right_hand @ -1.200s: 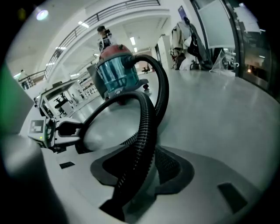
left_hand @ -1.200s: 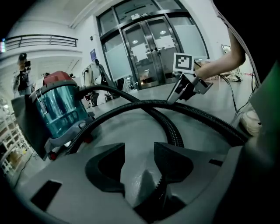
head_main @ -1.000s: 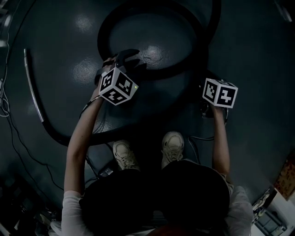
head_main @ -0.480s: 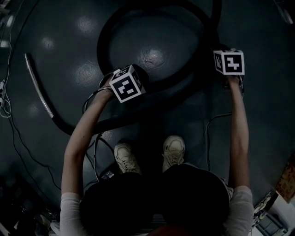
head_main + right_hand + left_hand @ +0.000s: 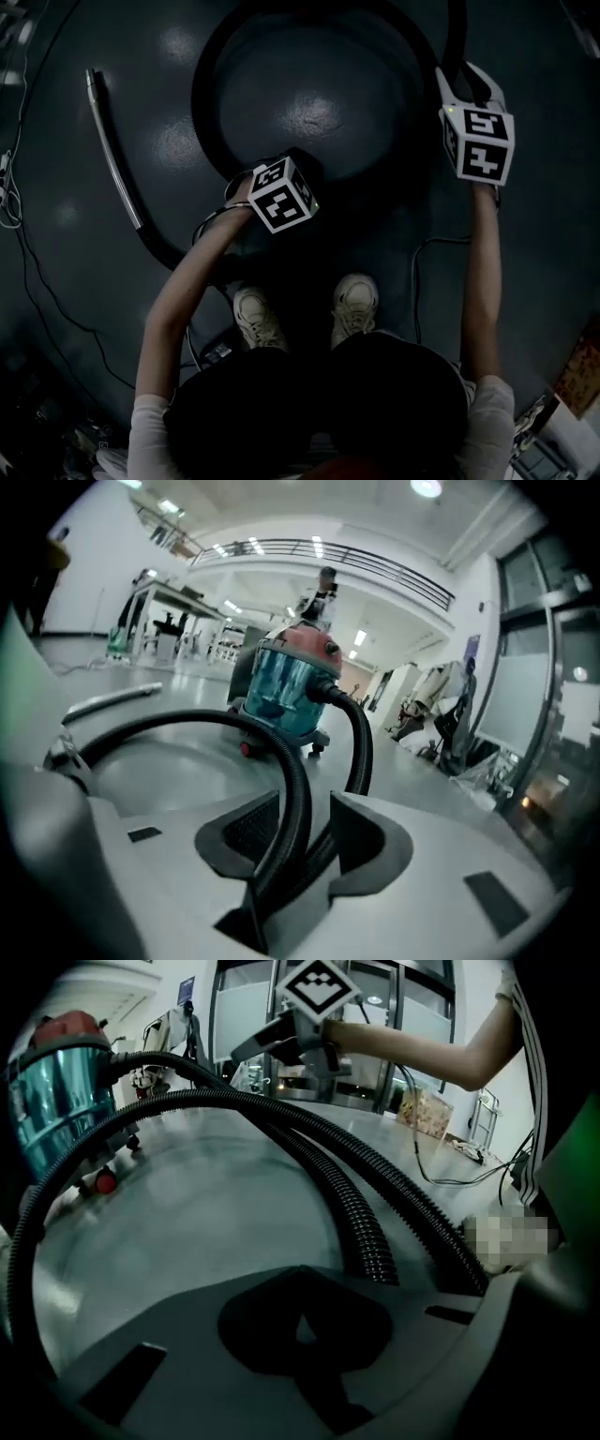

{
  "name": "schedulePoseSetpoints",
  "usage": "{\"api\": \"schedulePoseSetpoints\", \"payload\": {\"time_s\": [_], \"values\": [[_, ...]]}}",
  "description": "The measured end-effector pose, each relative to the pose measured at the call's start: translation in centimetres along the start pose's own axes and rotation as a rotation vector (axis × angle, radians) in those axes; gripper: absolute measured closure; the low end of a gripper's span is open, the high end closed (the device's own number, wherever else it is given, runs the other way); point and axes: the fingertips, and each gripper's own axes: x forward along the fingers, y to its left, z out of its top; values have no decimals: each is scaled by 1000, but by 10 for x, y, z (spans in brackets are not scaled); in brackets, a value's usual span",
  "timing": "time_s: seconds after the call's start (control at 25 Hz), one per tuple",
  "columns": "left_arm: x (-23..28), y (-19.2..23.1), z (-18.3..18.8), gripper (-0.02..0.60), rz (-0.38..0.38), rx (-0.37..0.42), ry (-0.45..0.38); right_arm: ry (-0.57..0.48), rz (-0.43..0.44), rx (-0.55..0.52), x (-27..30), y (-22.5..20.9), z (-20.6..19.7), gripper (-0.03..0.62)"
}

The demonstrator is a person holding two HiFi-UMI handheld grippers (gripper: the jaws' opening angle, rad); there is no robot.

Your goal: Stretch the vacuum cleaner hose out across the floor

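Below, stands in pale shoes (image 5: 253,319) on a dark, glossy floor (image 5: 309,112). Reaches the left arm forward and inward, elbow bent, with the left gripper (image 5: 304,1327) pitched steeply down beside the near arc of the hose (image 5: 201,94). Presses those dark jaws together on nothing, the ribbed tube running just past them to the right. Stretches the right arm almost straight, with the right gripper (image 5: 467,82) held above the floor at the loop's right side. Has just been narrowing its pale jaws, now clamped on the hose between ridged pads. Lies mostly in one wide ring: black, corrugated, flexible. Ends on the left in a curved, shiny metal wand (image 5: 112,159) and far off in a canister (image 5: 286,691) of translucent teal, red-topped, on small wheels.
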Motion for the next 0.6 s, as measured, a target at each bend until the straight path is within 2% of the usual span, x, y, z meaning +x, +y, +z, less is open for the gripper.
{"api": "schedulePoseSetpoints", "payload": {"time_s": [0.08,0.2,0.24,0.28,0.4,0.52,0.6], "values": [[0,-1,-2,575,2,10,0,59,63,185,-32,13,-42,414],[4,-2,-6,575,-2,5,2,243,219,517,-72,55,-110,414],[4,-1,-7,575,-2,4,1,289,256,598,-82,70,-125,414],[3,0,-8,575,-1,4,0,321,272,645,-90,82,-136,414],[4,-1,-9,575,-1,2,-3,390,248,669,-101,110,-163,414],[3,-2,-1,575,8,9,-2,393,199,760,-96,119,-171,416],[0,-3,4,575,15,13,-2,399,191,774,-95,114,-169,416]]}}
